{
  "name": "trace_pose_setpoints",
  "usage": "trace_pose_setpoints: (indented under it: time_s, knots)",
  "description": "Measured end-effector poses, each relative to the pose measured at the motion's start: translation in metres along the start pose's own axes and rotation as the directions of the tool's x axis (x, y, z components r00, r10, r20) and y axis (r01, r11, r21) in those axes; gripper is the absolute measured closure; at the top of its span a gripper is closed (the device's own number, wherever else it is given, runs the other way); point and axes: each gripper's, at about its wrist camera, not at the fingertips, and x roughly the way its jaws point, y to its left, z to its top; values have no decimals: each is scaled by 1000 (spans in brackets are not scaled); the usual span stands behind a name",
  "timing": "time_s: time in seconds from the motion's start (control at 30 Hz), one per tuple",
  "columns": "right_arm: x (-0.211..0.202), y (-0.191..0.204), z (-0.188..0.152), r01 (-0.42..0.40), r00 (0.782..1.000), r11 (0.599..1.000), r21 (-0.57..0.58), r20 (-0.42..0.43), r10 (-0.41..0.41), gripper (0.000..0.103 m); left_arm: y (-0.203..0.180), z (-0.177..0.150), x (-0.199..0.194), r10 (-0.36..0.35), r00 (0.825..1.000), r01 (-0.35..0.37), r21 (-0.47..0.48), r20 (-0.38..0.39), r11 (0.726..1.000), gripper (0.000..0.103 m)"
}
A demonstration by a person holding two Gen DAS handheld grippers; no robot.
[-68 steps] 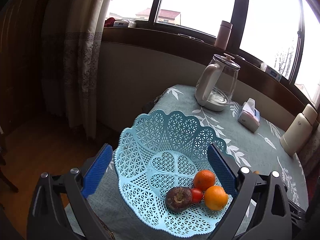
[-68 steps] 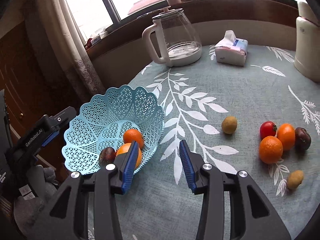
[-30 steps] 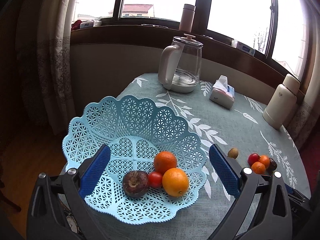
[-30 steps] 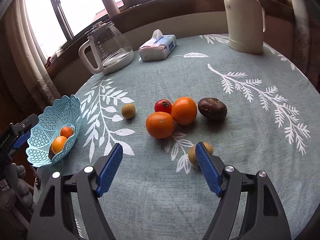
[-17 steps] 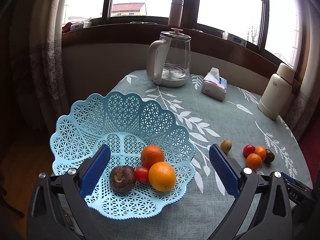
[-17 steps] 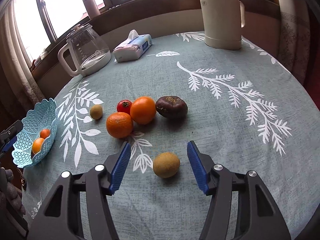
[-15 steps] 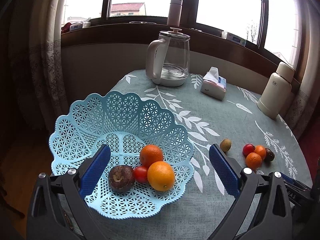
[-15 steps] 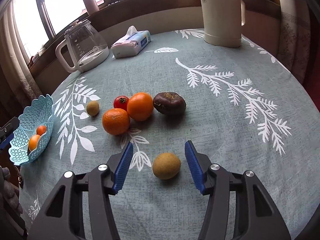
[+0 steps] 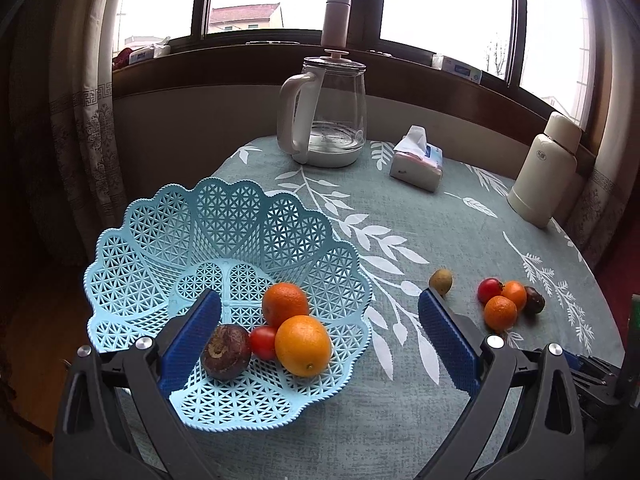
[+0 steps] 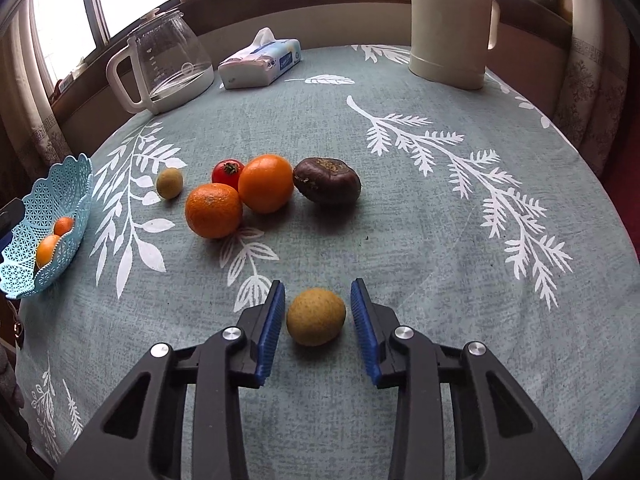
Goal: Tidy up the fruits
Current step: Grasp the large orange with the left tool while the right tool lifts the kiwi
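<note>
While four fruits sit in basket (image 9: 132, 248), six wait on cloth; right gripper (image 10: 318, 322) straddling yellow fruit (image 10: 316, 316), unclosed; left gripper (image 9: 320, 336) wide, empty.

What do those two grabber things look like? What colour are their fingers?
Both look alike. The left gripper and the right gripper each have two chunky black plastic arms with triangle cut-outs and shiny silver round bolts. Their fingers wear bright blue ribbed pads. No cables or sleeves show.
</note>
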Motion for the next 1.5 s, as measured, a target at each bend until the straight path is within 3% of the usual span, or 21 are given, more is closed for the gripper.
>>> trace_pose_setpoints:
  time_s: [0.17,0.43,0.7,1.0,1.2,1.37,1.5]
  knots:
    - [-3,-2,-2,-12,1000,1000,-17,-1,12,75,-12,-4,0,-22,1000,22,17,-10,1000,3]
    - [-8,-11,-1,-54,998,998,21,28,54,75,-36,-8,4,-53,998,54,44,-26,998,3]
    - [-17,-21,2,-67,994,996,59,94,62,75,-79,-13,13,-85,996,89,133,-34,987,3]
    - [-16,-36,1,-105,989,986,130,117,90,75,-123,-20,46,-161,981,179,182,-108,967,4]
    - [-15,-37,0,-108,988,985,138,121,92,75,-146,-21,63,-194,971,221,213,-141,952,13]
    - [-16,-38,-2,-112,988,983,145,123,94,75,-162,-25,78,-225,955,265,220,-192,939,29]
    - [-15,-39,-2,-116,988,982,152,122,98,75,-167,-29,85,-229,950,276,229,-212,934,31]
